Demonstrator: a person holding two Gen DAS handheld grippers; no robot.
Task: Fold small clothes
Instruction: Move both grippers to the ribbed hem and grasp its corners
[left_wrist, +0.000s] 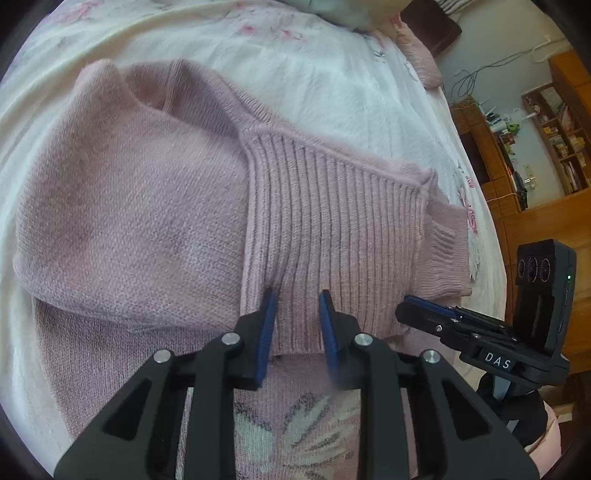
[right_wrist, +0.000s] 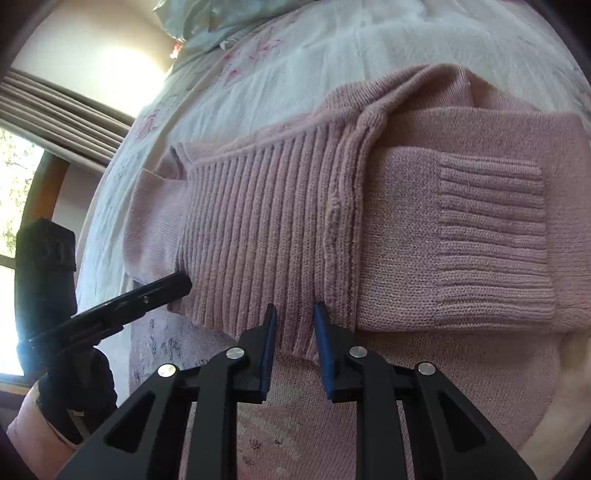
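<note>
A pink knit sweater (left_wrist: 140, 206) lies folded on the bed, its ribbed hem (left_wrist: 332, 229) turned up over the body. My left gripper (left_wrist: 297, 297) stands open, its blue pads (left_wrist: 267, 325) straddling the hem's near edge. In the right wrist view the same hem (right_wrist: 258, 229) lies between the blue pads of my open right gripper (right_wrist: 295, 312). A sleeve with a ribbed cuff (right_wrist: 491, 229) is folded across the body beside it. Each gripper shows in the other's view: the right gripper (left_wrist: 424, 310) at the hem's right corner, the left gripper (right_wrist: 173, 286) at its left corner.
A white floral bedsheet (left_wrist: 332, 81) covers the bed, with a pillow (left_wrist: 421, 55) at its far end. Wooden shelves (left_wrist: 554, 140) stand beyond the bed's right side. A window and curtain (right_wrist: 62, 110) lie to the left. A black-gloved hand (right_wrist: 77, 384) holds the left gripper.
</note>
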